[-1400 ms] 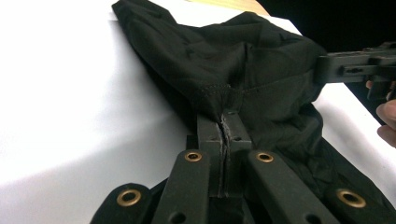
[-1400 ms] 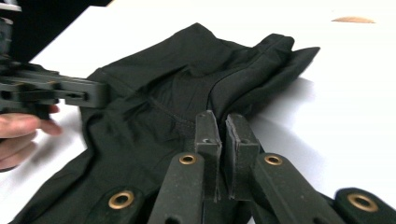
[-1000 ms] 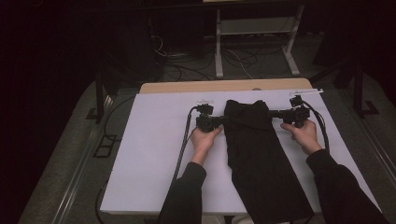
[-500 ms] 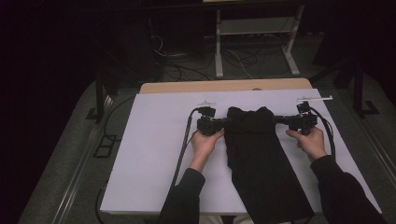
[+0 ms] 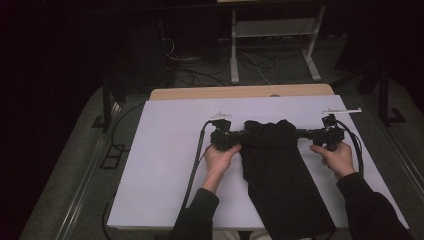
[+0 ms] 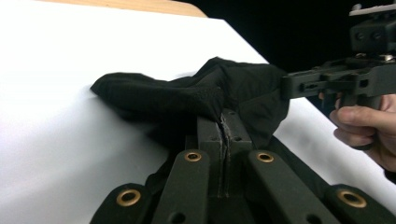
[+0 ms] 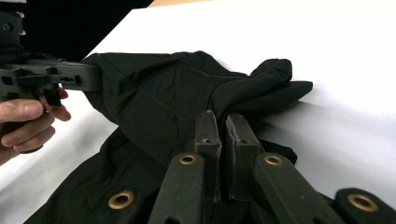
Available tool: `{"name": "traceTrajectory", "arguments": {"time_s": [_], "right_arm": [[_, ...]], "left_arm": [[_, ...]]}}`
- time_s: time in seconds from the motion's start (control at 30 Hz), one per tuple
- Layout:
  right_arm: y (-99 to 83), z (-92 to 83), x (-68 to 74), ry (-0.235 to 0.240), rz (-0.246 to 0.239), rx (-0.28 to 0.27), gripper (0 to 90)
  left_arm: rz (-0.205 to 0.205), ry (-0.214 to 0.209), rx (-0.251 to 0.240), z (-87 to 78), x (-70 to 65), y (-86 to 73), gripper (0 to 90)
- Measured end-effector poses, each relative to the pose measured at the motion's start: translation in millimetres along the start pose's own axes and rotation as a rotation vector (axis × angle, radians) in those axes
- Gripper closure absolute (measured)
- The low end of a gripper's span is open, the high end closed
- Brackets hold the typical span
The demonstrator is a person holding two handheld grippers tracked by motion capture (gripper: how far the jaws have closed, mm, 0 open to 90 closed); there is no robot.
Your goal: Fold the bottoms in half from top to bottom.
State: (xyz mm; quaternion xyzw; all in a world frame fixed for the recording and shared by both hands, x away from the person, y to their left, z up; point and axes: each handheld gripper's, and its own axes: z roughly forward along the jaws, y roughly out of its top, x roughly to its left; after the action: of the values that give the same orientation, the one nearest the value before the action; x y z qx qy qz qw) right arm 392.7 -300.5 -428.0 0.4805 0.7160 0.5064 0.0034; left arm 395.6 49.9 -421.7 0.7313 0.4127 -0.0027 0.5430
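- Both hands are on the black garment [image 5: 280, 175], which lies on the white tabletop [image 5: 165, 165] with its long axis running from the far folded end back toward the person's edge.
- Left gripper [image 5: 239, 139] sits just off the garment's far-left corner; its jaws are pressed together with a pinch of black fabric caught between them, plain to see in the left gripper view [image 6: 219, 123].
- Right gripper [image 5: 303, 134] is at the opposite far corner, jaws likewise clamped down on a fold of the cloth [image 7: 223, 122].
- So the far end of the garment hangs between the two grippers, bunched and lifted a little off the tabletop, while the rest trails flat toward the near edge.
- Neither hand is nearer: each holds its own corner, level with the other across the garment's width.
- My read: the coming move turns on that long axis, folding or drawing the held end along it; which garment this is I can't quite tell, the cloth being so dark.
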Motion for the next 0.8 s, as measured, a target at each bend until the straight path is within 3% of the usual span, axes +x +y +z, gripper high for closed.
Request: {"name": "traceTrajectory", "arguments": {"time_s": [0.3,0.8], "right_arm": [[-12.3,-9.1,11.1,0.007,-0.015,0.008,83.9],[-21.8,-22.3,13.0,0.002,-0.014,0.016,83.8]], "left_arm": [[0.006,-0.038,-0.026,-7.7,-11.9,-8.8,87.4],[0.032,-0.078,0.001,-14.0,-31.8,-25.2,87.3]]}}
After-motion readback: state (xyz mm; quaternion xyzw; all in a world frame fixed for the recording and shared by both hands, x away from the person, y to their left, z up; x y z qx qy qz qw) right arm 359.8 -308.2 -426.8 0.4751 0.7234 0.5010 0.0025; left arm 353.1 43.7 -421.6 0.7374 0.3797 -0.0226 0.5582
